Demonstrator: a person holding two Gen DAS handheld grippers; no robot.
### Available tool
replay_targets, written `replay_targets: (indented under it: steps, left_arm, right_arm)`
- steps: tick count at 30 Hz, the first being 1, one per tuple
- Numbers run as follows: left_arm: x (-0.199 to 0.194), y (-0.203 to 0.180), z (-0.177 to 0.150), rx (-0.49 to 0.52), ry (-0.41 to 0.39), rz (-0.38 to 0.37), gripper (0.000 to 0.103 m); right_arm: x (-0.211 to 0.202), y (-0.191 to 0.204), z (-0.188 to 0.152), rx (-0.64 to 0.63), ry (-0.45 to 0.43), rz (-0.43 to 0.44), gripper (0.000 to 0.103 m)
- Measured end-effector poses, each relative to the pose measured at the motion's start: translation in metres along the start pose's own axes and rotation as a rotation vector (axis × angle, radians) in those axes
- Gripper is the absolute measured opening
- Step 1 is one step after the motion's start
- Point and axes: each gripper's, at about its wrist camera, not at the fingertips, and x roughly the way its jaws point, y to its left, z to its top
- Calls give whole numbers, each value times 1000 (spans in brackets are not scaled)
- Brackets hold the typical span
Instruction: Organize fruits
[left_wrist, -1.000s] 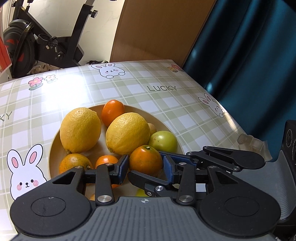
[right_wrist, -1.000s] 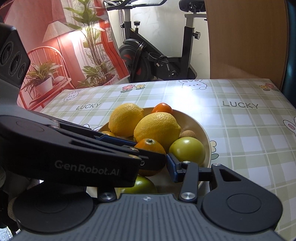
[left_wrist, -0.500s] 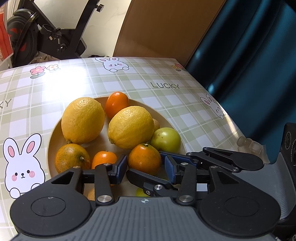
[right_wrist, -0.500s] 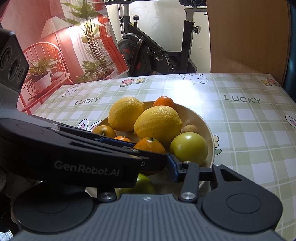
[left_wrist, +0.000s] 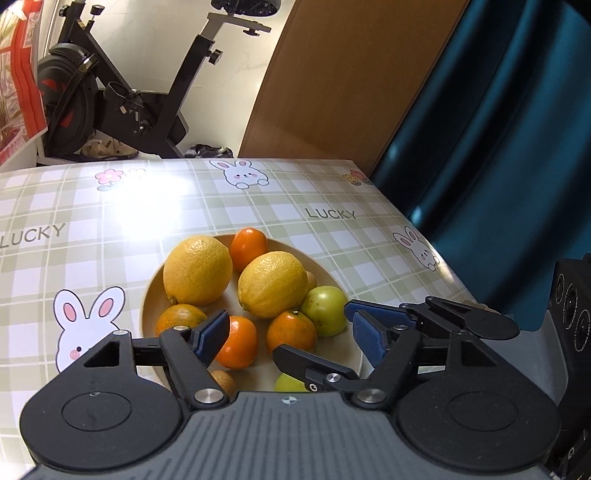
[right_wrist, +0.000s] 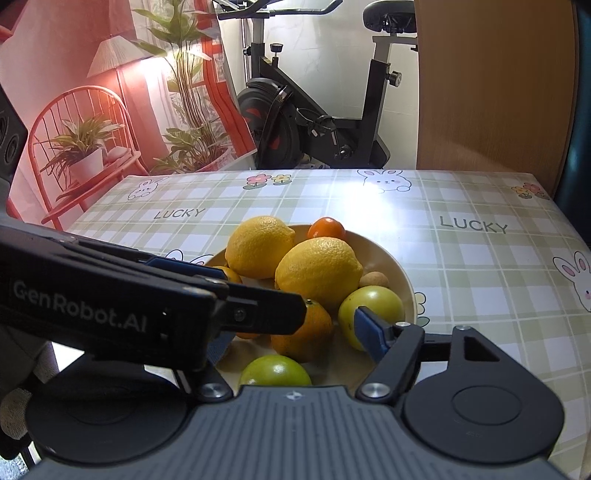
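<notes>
both tongs, left (left_wrist: 286, 338) and right (right_wrist: 295, 332), just spread apart over the plate (left_wrist: 147, 314) on the tabletop (left_wrist: 92, 206), gripping nothing. orange (left_wrist: 291, 331) lies loose on the plate between the pads.

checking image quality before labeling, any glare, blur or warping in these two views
Left wrist view: strong white glare on the tablecloth behind the plate; fruit sharp; fisheye bends the table edge. Right wrist view: glare near the bunny print, and the left gripper blocks the plate's left side.
</notes>
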Motion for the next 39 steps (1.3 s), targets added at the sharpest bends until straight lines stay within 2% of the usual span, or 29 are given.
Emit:
replay_targets:
  steps: [10,17,20,28,39]
  left_arm:
    - [-87,-25,7,21,-184,123,89]
    - [-147,-38,5,28,-299,304,93]
    - [-169,-42,0,22,-335,343,95]
    - [-212,-55,-10,32,-407,471,97]
    - [-244,-68,-20,18,-465,539,98]
  right_arm:
    - [-46,15,14,4,-106,-13,89]
    - [-89,39,36,-3,-186,12,99]
    - [-106,51,39,-26,-223,16,102]
    - [-141,79,39,-55,-270,11,103]
    - [-172,97,36,-74,-321,23,103]
